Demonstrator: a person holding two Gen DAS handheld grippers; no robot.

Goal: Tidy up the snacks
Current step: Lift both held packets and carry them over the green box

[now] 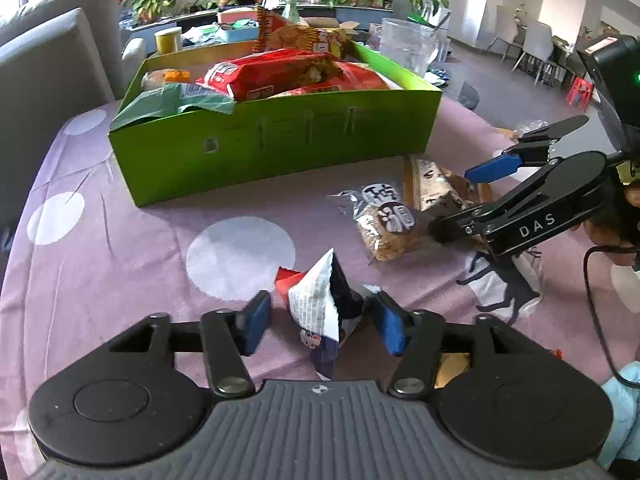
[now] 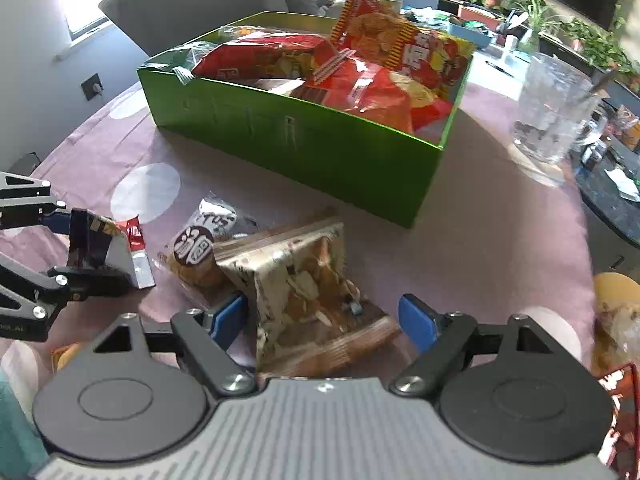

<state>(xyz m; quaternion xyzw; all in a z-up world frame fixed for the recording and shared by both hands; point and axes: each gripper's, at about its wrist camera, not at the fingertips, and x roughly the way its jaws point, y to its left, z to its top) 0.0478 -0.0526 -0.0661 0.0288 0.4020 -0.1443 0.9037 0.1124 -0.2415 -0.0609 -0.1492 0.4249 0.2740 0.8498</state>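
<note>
A green box full of red chip bags stands on the purple cloth; it also shows in the right wrist view. My left gripper is open around a small white, navy and red snack packet, seen from the right wrist view between the left gripper's fingers. My right gripper is open around a tan snack bag lying on the table, which also shows in the left wrist view. A round biscuit pack lies between the two; it also shows in the right wrist view.
A clear plastic cup stands right of the box. A black-and-white packet lies under the right gripper's arm. More snacks sit at the right table edge. A grey sofa is behind the table.
</note>
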